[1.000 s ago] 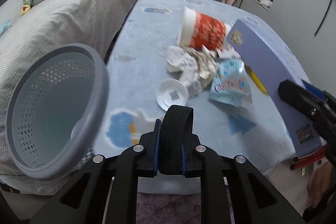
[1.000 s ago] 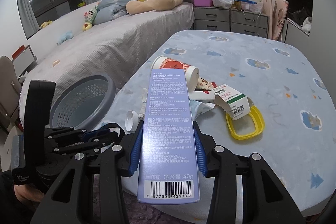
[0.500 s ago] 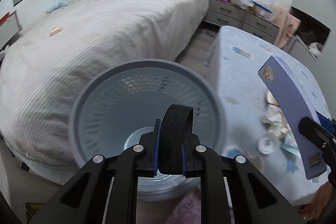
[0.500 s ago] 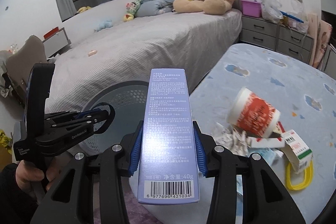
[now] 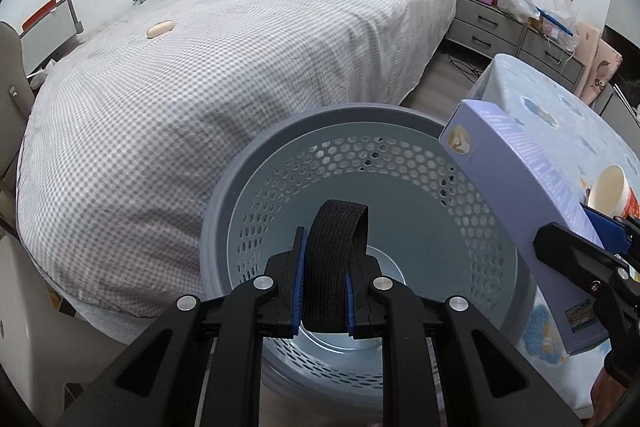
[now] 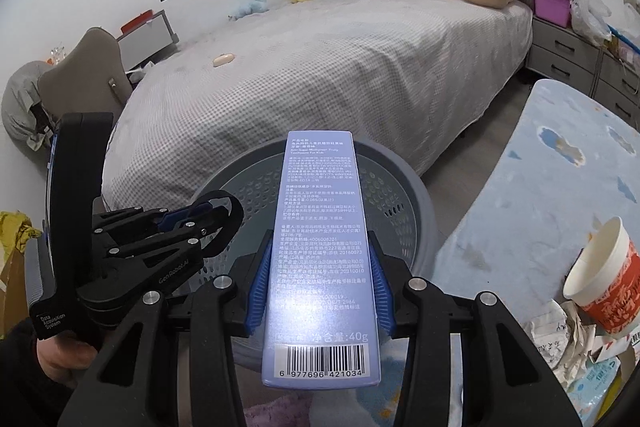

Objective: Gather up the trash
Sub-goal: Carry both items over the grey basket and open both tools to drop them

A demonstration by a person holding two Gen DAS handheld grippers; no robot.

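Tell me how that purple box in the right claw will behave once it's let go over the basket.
The purple box looks like thin printed cardboard, so probably light and stiff, though crushable. The right claw holds it low, its top over the basket. Being long, it may tip end-first and lean on the wall.

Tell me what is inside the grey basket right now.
The grey basket shows only perforated walls and a bare round floor; no trash is visible. The black strap held by the left gripper and the purple box in the right gripper cover part of the floor.
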